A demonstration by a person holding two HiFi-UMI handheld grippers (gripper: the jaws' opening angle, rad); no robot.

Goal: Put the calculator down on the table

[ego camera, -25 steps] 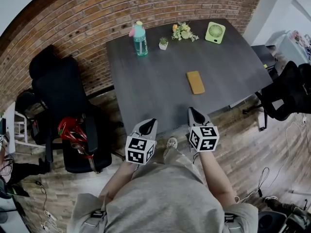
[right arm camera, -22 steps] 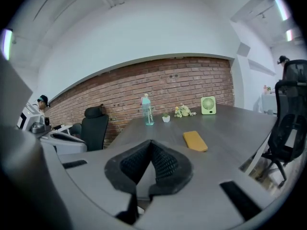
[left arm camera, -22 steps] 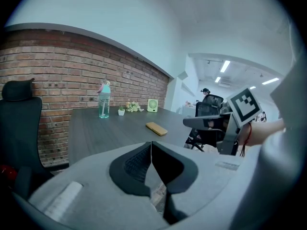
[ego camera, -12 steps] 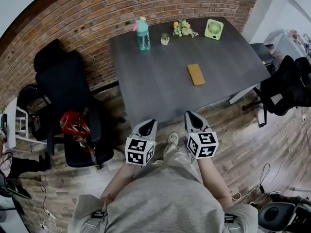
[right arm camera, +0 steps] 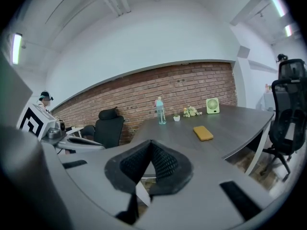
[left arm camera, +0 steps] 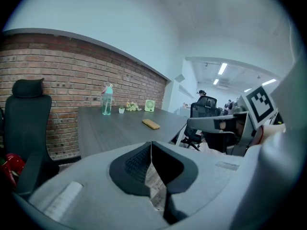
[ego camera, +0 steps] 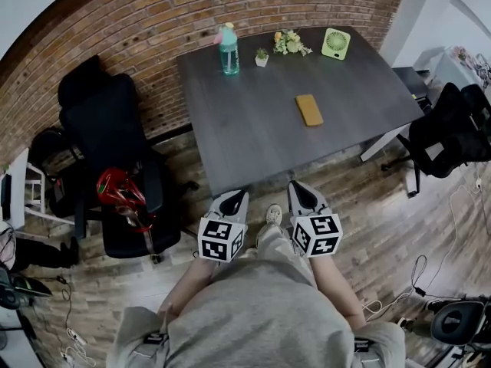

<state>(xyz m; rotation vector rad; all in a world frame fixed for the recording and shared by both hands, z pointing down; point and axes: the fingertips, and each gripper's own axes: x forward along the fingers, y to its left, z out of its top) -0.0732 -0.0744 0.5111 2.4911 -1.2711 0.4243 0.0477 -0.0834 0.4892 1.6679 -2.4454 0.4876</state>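
The calculator (ego camera: 309,110), a flat yellow-orange slab, lies on the dark grey table (ego camera: 253,136), right of its middle. It also shows in the left gripper view (left arm camera: 150,124) and in the right gripper view (right arm camera: 203,133). My left gripper (ego camera: 240,195) and right gripper (ego camera: 295,184) hang side by side just off the table's near edge, over the wood floor. Both point toward the table. The left gripper (left arm camera: 151,145) has its tips together with nothing between them. The right gripper (right arm camera: 150,145) is likewise shut and empty. Neither touches the calculator.
At the table's far edge stand a teal bottle (ego camera: 229,50), a small potted plant (ego camera: 262,57), a flower bunch (ego camera: 290,43) and a green fan (ego camera: 335,43). A black office chair (ego camera: 107,144) with a red object (ego camera: 119,194) stands left; another black chair (ego camera: 449,136) stands right.
Both grippers have drawn back from over the table's near edge to the floor side. The table and calculator now sit farther off in the head view.
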